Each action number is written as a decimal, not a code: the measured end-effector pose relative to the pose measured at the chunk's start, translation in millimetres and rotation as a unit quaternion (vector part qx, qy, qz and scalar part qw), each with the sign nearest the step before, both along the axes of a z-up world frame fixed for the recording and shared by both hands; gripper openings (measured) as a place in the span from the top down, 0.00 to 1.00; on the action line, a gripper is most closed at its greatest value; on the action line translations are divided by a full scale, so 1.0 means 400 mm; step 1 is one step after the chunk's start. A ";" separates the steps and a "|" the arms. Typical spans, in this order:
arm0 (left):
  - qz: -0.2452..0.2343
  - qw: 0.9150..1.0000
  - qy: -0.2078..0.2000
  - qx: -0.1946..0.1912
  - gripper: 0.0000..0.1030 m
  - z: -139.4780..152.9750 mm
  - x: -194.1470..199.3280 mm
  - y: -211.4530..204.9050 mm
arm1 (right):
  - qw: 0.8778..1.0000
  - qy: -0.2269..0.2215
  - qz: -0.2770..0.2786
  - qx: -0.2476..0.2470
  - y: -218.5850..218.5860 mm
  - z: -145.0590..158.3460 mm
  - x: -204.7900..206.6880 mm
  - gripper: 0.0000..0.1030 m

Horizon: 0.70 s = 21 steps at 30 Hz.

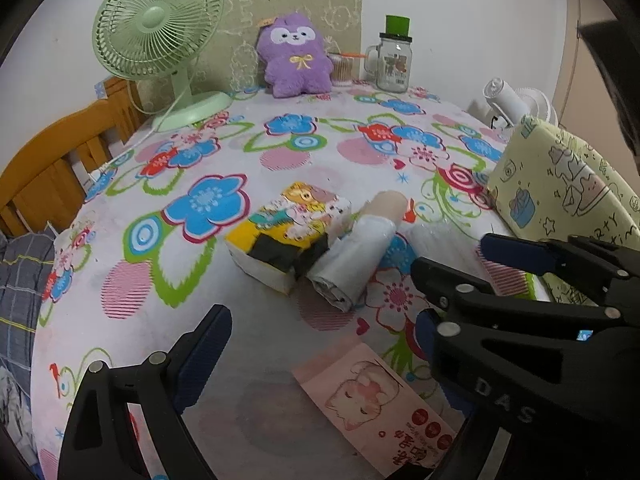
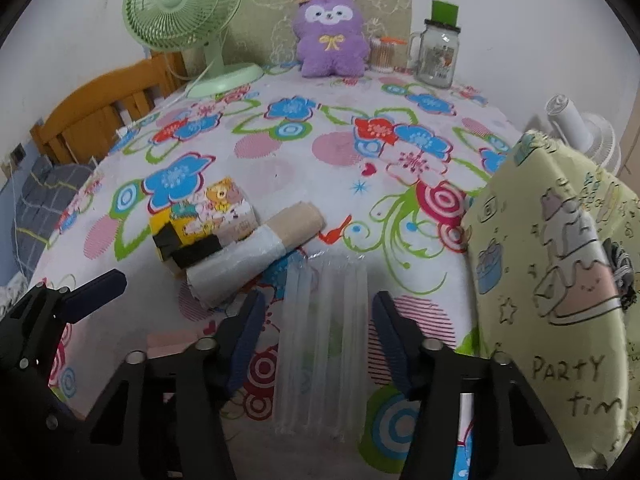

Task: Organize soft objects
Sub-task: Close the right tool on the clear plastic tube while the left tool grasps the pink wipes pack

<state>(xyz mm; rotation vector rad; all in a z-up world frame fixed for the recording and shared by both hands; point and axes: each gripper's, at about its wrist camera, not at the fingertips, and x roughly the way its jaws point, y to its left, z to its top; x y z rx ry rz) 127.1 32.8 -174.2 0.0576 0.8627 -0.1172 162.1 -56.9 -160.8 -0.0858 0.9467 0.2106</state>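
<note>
Here, on a table under a white floral-print plastic cloth (image 2: 320, 168), the following stand or lie.

Near edge: a clear plastic packet of translucent straws (image 2: 324, 344), lying flat with its length running away from the camera. The right gripper (image 2: 318, 320) straddles it, one blue pad on either side; the pads stand just clear of the packet, not pressing it, so the claw is open with the packet between its fingers.

Centre-left: a small tissue pack printed with cartoon bears on yellow (image 1: 288, 228), with a roll of grey-white plastic bags on a beige core (image 1: 356, 256) touching its right side, tilted diagonally. The roll's near end sits close to the far end of the straws.

Front, left view: a pink tissue pack printed with a sleeping cat (image 1: 372, 404), lying flat between the fingers of the left gripper (image 1: 320, 332), whose jaws are spread wide and grip nothing.

Right edge: a pale yellow-green fabric bag with cartoon drawings and "Party" lettering (image 2: 560, 280), upright.

Far edge, against the wall: a mint-green desk fan (image 1: 160, 28), a purple plush animal with a yellow bow (image 1: 296, 60), a tub of cotton swabs (image 1: 344, 68), a glass mug-jar with a green lid (image 1: 394, 60).
</note>
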 end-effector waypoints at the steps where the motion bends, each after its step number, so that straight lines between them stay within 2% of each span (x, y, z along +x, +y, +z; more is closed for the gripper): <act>1: -0.003 1.000 0.003 0.002 0.09 -0.005 0.000 -0.004 | 1.000 0.006 0.000 -0.002 0.001 -0.006 0.002 0.54; 4: -0.008 1.000 0.009 0.012 0.09 -0.017 -0.001 -0.018 | 1.000 0.016 0.004 -0.007 0.001 -0.024 0.003 0.61; 6: -0.011 1.000 0.012 0.010 0.09 -0.020 -0.001 -0.022 | 1.000 0.006 0.005 -0.017 0.002 -0.026 -0.003 0.77; 11: -0.011 1.000 0.013 0.005 0.09 -0.019 -0.008 -0.029 | 1.000 0.006 0.013 -0.009 -0.006 -0.025 -0.009 0.83; 21: 0.025 0.999 0.018 -0.009 0.10 -0.027 -0.040 -0.010 | 1.000 0.000 0.022 0.002 -0.009 -0.016 -0.053 0.83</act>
